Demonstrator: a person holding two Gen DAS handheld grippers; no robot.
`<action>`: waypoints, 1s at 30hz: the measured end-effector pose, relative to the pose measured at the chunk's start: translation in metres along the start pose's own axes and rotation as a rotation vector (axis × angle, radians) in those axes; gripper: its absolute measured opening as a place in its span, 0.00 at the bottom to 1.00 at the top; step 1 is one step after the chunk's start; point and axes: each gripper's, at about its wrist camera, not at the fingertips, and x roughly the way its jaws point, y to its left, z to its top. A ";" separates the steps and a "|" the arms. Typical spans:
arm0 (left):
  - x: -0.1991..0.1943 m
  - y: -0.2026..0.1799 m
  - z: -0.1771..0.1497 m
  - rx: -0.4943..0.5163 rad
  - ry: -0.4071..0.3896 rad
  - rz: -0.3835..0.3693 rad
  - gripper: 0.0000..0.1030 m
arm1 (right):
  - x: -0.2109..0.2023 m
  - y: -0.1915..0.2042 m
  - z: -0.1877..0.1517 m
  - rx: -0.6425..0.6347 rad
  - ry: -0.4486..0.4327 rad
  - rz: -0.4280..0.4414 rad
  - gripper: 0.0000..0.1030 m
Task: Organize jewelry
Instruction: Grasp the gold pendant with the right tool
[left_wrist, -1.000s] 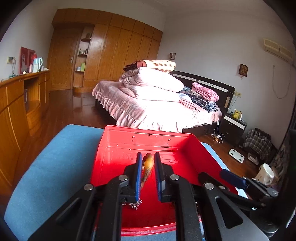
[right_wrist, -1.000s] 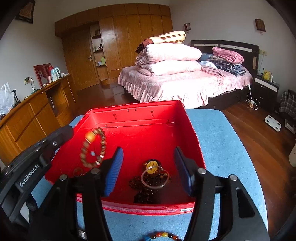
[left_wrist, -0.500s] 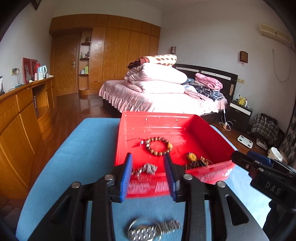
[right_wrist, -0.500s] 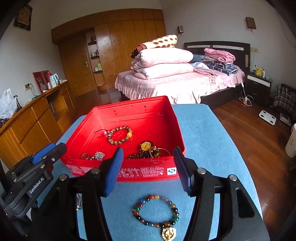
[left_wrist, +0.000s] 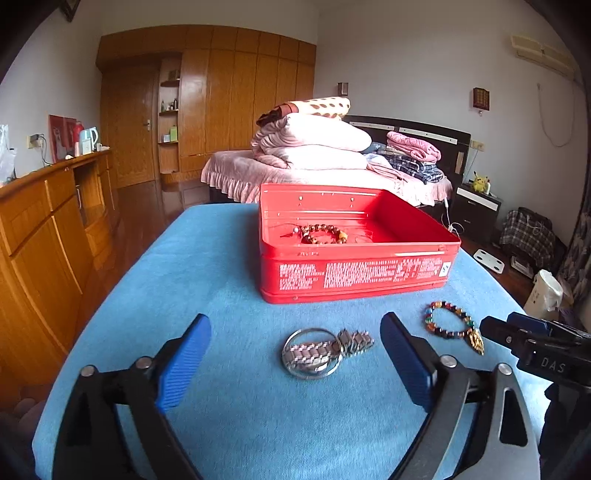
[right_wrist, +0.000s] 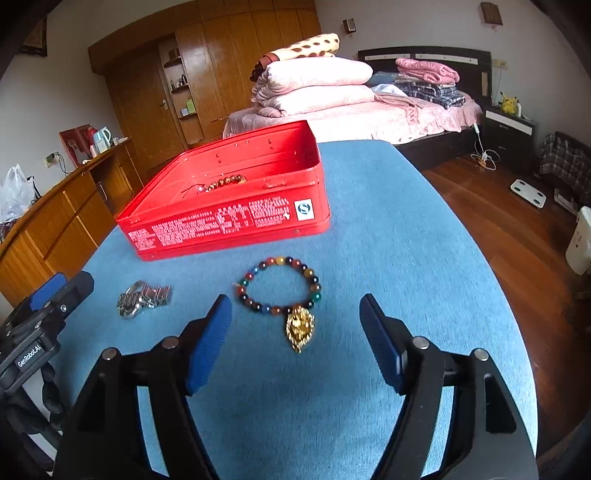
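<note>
I've pulled both grippers back from the tin (left_wrist: 354, 273); left gripper (left_wrist: 295, 354) is opening wide at the watch (left_wrist: 325, 350), right gripper (right_wrist: 295, 332) opening around the bracelet (right_wrist: 280, 288), both empty.

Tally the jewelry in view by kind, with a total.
Bead bracelets: 2, a brown one in the red tin and a multicoloured one on the blue cloth.
Metal watch: 1, on the cloth.
Total: 3
</note>
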 end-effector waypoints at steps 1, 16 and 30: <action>-0.001 0.000 -0.003 0.003 0.006 0.003 0.89 | 0.000 -0.001 -0.004 -0.004 0.007 0.000 0.68; -0.008 -0.008 -0.023 0.041 0.023 0.024 0.91 | 0.011 0.007 -0.015 -0.066 0.060 -0.018 0.50; -0.006 0.003 -0.022 0.001 0.052 0.022 0.94 | 0.018 0.010 -0.013 -0.086 0.086 -0.013 0.25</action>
